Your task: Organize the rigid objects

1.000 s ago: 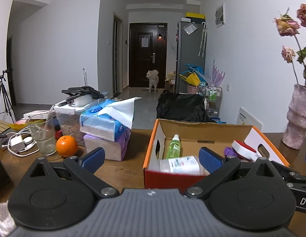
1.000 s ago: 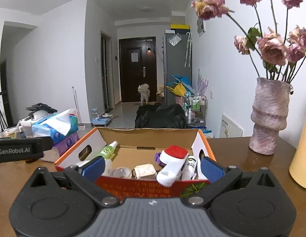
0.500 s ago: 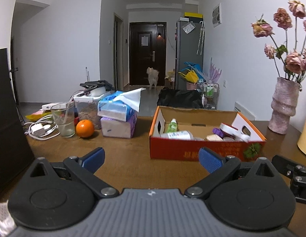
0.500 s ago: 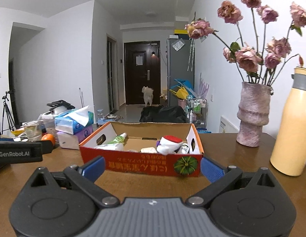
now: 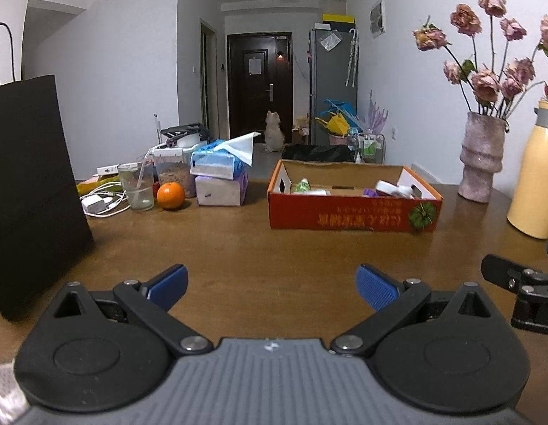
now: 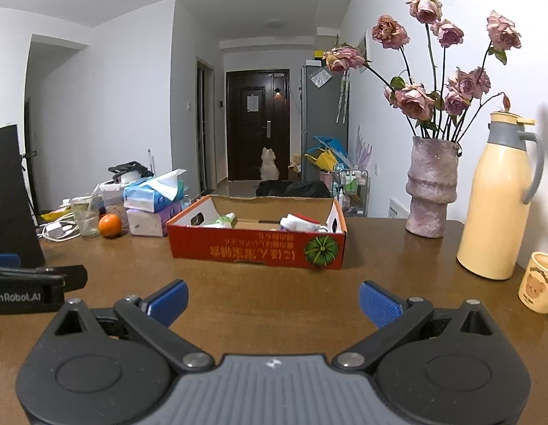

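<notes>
An open red cardboard box stands on the brown table, holding bottles and small items: a green-capped bottle at its left and a red-and-white item at its right. My left gripper is open and empty, low over the table well in front of the box. My right gripper is also open and empty, in front of the box. Each gripper shows at the edge of the other's view.
A black paper bag stands at the near left. Tissue packs, an orange, a glass and cables sit back left. A vase of roses, a yellow flask and a mug stand on the right.
Both grippers have pulled back from the box toward the near table edge; the box now looks smaller and farther. The dog in the hallway has turned toward the door.
</notes>
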`<state>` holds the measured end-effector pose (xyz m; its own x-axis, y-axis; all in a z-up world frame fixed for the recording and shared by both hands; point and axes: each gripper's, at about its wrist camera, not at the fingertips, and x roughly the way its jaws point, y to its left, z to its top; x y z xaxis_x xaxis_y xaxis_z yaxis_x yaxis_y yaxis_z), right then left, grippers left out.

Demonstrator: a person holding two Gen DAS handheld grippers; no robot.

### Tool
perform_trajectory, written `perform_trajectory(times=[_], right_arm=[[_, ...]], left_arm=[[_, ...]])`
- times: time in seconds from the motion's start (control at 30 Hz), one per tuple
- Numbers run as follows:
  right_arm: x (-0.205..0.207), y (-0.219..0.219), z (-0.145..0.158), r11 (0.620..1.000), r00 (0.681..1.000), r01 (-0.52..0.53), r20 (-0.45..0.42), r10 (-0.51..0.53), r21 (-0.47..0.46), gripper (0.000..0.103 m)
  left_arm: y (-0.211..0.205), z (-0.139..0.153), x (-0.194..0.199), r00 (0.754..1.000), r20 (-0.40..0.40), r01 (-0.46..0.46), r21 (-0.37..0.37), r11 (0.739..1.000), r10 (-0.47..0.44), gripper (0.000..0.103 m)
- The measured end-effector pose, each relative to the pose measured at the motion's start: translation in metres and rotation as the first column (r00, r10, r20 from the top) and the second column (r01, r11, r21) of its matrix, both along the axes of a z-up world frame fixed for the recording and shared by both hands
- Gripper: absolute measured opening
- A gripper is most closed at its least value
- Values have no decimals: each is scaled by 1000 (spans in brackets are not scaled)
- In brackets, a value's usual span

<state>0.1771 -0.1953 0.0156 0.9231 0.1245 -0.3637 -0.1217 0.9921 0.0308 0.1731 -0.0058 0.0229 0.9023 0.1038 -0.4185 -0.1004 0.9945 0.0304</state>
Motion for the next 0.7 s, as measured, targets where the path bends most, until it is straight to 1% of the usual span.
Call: perform_trajectory(times=[0.3, 0.7], right_arm=[[-26, -1, -4, 1000, 1000, -11, -7, 11, -10, 103], [-33, -2, -5, 1000, 1000, -7, -7, 7, -11, 103]], left_arm=[[-3, -4, -24, 1000, -6, -2, 3, 1000, 2, 103], [-3, -3, -28, 1000, -3, -2, 0, 1000, 2, 103]])
